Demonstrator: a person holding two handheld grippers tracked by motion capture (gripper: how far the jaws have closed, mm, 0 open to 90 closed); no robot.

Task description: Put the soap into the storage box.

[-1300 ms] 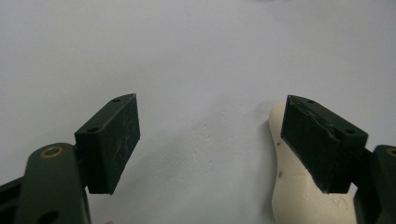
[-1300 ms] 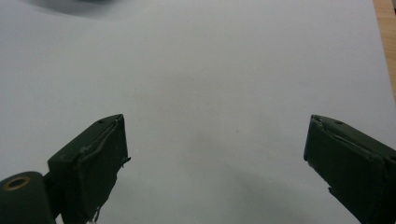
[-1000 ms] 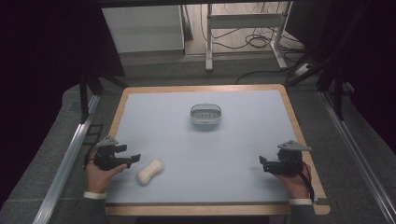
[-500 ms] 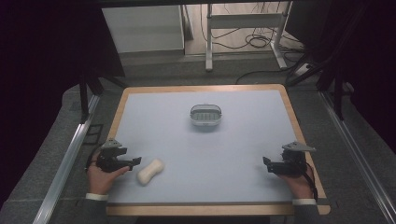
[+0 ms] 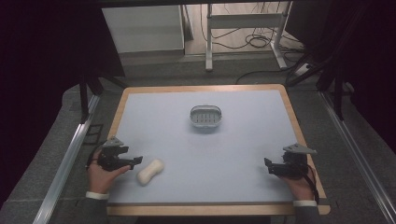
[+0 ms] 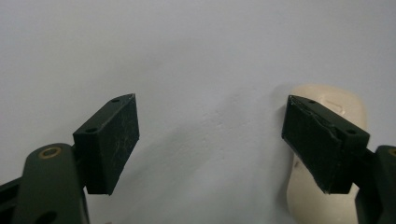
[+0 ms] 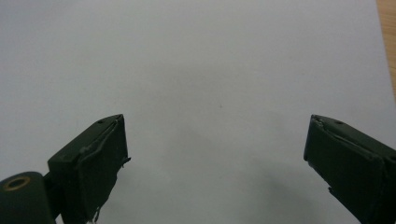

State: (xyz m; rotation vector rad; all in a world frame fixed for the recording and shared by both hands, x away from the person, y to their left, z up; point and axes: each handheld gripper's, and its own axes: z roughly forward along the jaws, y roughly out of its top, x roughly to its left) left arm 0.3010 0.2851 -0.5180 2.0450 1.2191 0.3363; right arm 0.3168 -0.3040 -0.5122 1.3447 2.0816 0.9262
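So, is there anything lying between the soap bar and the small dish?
No. In the high view, only bare table lies between the soap bar and the dish.

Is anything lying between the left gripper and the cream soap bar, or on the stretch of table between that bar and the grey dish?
Nothing visible does. The left gripper sits open right beside the soap bar, bare table between them. From the bar up to the grey dish, the surface holds no other object.

1 overhead view, 2 close gripper views
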